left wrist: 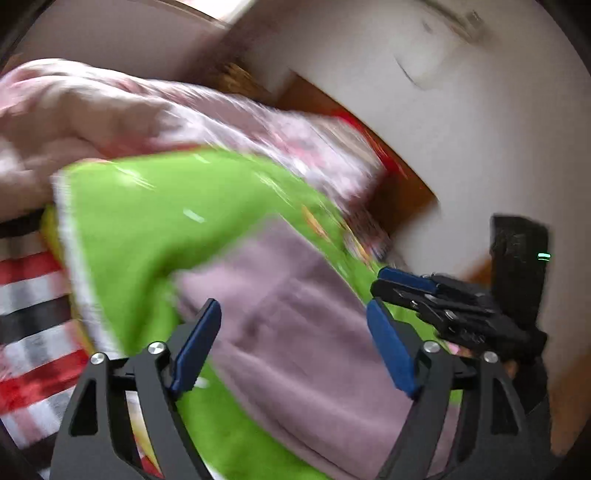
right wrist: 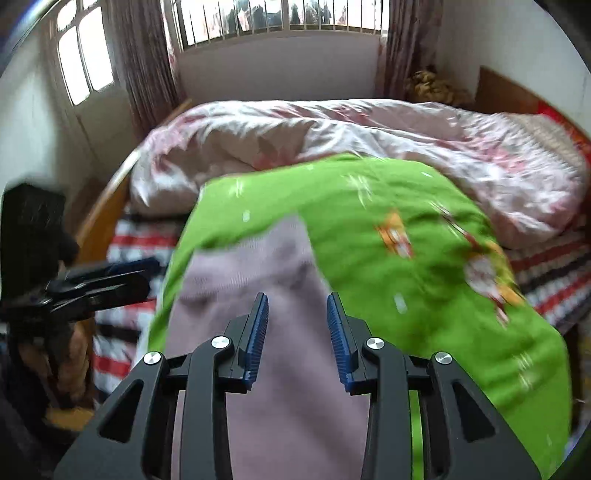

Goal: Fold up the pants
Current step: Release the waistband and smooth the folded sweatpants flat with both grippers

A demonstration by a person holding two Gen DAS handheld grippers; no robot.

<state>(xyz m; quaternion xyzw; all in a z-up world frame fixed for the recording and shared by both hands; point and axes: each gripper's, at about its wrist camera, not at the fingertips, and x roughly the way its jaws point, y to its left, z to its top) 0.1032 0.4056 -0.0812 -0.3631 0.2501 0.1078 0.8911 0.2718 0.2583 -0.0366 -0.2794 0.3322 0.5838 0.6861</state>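
Hovering over mauve pants (right wrist: 258, 288), both grippers' fingers (left wrist: 197, 347) parted, empty

Green blanket (right wrist: 388, 258): spread beyond the tongs, cartoon prints.
Pink floral quilt (right wrist: 332, 136): bunched farther off, behind the green blanket.
Striped sheet (right wrist: 122, 243): left of the tongs.
Barred window (right wrist: 280, 18): far wall.

Daylight from barred window (right wrist: 280, 18); motion blur, fisheye edges.
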